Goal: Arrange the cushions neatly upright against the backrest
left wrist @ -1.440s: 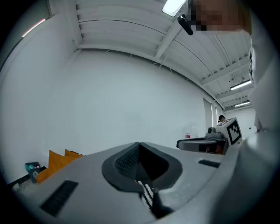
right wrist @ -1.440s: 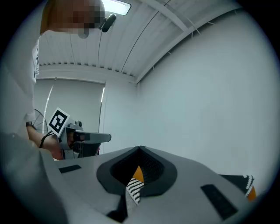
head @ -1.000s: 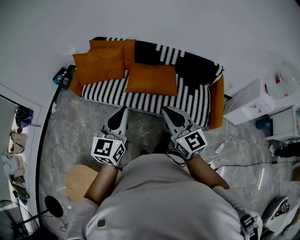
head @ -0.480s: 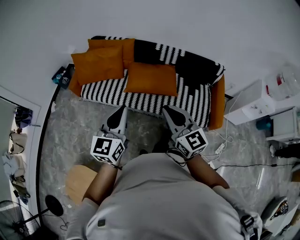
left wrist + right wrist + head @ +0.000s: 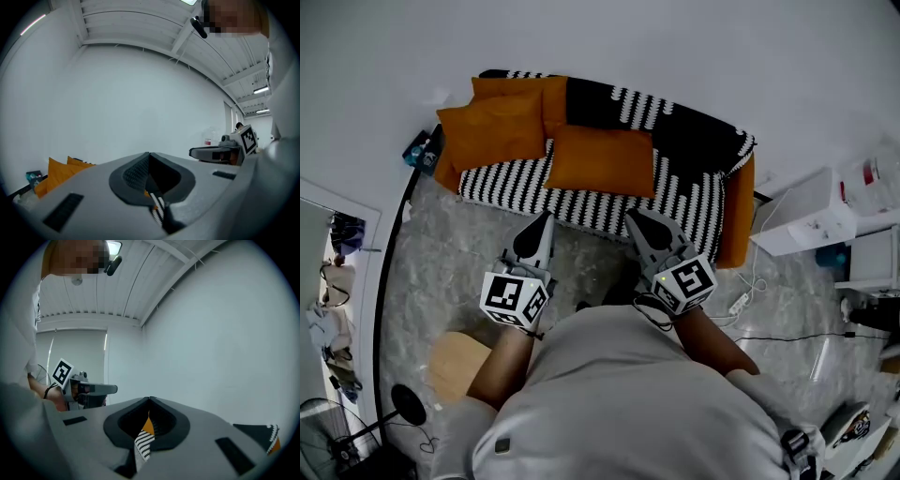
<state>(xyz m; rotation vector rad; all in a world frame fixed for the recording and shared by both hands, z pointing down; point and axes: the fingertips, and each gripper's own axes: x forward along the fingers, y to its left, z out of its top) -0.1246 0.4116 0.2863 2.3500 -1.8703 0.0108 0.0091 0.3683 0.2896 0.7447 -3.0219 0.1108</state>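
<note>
From the head view I have the sofa straight ahead of me against the white wall, draped in a black-and-white striped cover with its orange arm showing bare at the right end. Two orange cushions are on it. The left cushion sits at the left end of the seat, propped at a slant towards the corner, with more orange behind it along the backrest; I cannot tell whether that is a third cushion or the sofa's own fabric. The middle cushion lies flat on the striped seat, just beside the left one and short of the backrest, not upright. Both of my tools hang over the grey marbled floor in front of the sofa, pointing level at it and touching nothing. The left gripper has its fingers pressed together with nothing between them; its own view shows only a sliver of stripe and orange far beyond the closed tips. The right gripper is the same, fingers together and empty, aimed near the middle cushion's right end. A round wooden stool stands by my left side, and a white power strip lies on the floor to my right.
</note>
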